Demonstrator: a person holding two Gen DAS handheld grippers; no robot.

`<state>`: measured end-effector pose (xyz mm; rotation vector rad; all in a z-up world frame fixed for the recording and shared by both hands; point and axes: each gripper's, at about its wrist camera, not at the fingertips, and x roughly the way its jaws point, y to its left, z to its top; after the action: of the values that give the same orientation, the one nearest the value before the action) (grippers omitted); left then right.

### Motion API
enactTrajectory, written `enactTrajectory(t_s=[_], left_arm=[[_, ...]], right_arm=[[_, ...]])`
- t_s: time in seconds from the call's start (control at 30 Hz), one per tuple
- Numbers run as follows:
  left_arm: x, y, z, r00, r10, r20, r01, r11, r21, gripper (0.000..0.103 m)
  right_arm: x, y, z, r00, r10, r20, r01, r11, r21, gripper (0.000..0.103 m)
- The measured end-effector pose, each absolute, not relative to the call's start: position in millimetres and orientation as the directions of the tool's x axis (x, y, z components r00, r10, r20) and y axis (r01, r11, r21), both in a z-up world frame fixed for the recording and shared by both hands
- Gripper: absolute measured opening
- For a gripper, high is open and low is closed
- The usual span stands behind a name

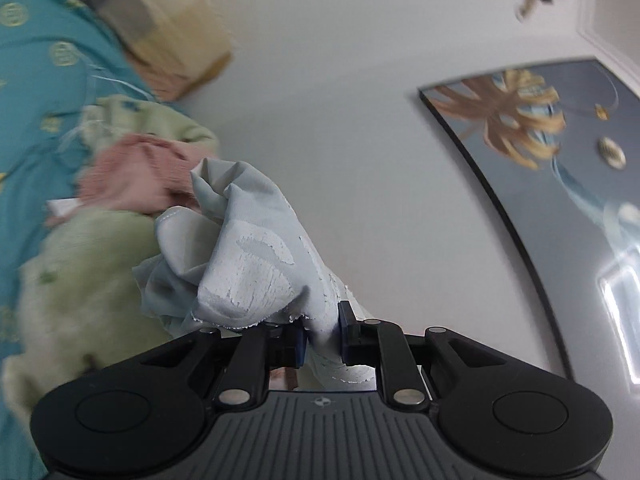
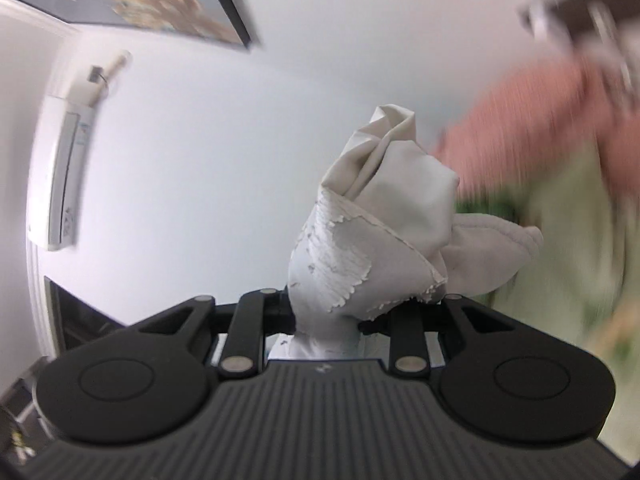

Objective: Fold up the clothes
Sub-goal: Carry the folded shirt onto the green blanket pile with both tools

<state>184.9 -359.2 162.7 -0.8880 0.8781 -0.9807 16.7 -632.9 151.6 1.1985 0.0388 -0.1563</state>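
The left gripper [image 1: 323,334] is clenched on a bunched edge of the pale grey garment [image 1: 256,264], which has a cracked white print on it. The cloth sticks up from the jaws toward 11 o'clock. The right gripper [image 2: 326,320] is clenched on another bunch of the same kind of pale cloth [image 2: 376,240], which stands up toward 12 o'clock. It is most likely the same garment, held at two spots in the air in front of a white wall.

At 9 o'clock in the left view, a pink garment [image 1: 136,180] and a light green garment [image 1: 88,280] lie blurred on a teal bedspread [image 1: 36,80].

To do this step well, I think both hands should pull gently apart so the garment hangs flat. Keep the grips tight and level, and keep it away from the pile.
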Motion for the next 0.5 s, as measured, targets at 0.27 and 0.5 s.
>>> enactTrajectory(t_s=[0.27,0.5], left_arm=[[154.5,-405.5,70.1,0.198,-0.919,-0.341,0.398,0.394,-0.829,0.017],[109.7,-381.2,19.9,0.187,-0.866,-0.465,0.497,0.491,-0.715,0.019]], right_arm=[[-1.8,-667.2,79.1,0.936,-0.160,-0.312,0.351,0.387,0.853,0.029],[-36.0,-620.9,13.2,0.855,-0.113,-0.507,0.510,0.369,0.777,0.032]])
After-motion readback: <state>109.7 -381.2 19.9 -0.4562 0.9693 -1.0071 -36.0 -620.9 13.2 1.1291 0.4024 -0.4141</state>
